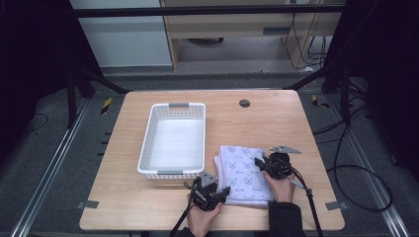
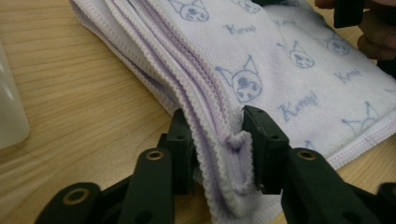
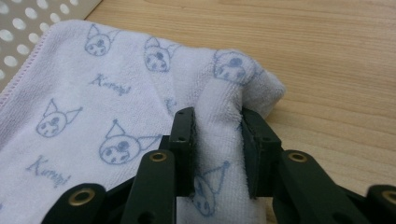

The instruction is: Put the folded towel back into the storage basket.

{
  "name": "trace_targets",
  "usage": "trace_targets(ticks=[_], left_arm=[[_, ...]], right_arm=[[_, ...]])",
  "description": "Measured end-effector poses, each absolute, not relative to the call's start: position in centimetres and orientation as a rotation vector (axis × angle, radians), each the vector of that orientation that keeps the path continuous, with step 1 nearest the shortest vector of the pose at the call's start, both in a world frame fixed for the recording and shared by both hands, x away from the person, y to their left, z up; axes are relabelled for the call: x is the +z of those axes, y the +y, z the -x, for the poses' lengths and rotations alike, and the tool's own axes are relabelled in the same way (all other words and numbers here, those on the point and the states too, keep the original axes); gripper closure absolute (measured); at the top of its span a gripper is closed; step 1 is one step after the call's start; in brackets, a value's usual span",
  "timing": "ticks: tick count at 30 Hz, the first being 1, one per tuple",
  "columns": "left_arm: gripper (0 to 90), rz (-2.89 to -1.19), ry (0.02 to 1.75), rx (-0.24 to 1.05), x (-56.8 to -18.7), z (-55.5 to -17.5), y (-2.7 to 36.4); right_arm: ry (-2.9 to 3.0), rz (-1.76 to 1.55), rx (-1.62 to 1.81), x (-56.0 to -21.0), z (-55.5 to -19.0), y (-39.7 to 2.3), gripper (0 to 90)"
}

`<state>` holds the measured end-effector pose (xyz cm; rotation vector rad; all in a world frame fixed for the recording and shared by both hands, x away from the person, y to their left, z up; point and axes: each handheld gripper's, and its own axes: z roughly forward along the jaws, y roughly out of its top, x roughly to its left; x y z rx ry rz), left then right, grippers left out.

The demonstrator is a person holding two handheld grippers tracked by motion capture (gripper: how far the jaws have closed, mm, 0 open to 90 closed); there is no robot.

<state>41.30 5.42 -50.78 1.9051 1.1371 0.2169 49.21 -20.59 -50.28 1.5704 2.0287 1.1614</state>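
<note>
Towel [image 1: 243, 173] pinched at opposite edges by left tongs [image 2: 217, 140] and right tongs [image 3: 217, 140].

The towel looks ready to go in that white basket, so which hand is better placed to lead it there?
Probably left. The left gripper pinches the towel edge nearer the basket; the right gripper grips its far side.

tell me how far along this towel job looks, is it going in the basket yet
Done: the towel is folded into a stacked rectangle on the table. In hand: the left gripper is shut on its layered edge and the right gripper is shut on a fold at the opposite side. Left, if the white basket beside it is the goal: lifting it in; the basket holds nothing so far.
</note>
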Motion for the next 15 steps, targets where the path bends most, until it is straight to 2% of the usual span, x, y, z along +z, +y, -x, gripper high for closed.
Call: trace_targets(ticks=[4, 15], left_arm=[[73.7, -1.906, 1.132, 0.251, -50.6, -41.1, 5.2], [74.9, -1.878, 1.067, 0.303, -48.5, -40.1, 5.5]], right_arm=[[2.024, -1.567, 1.164, -50.2, -49.2, -20.6, 70.9], [2.003, -1.513, 1.188, -48.3, -48.0, -20.6, 71.9]])
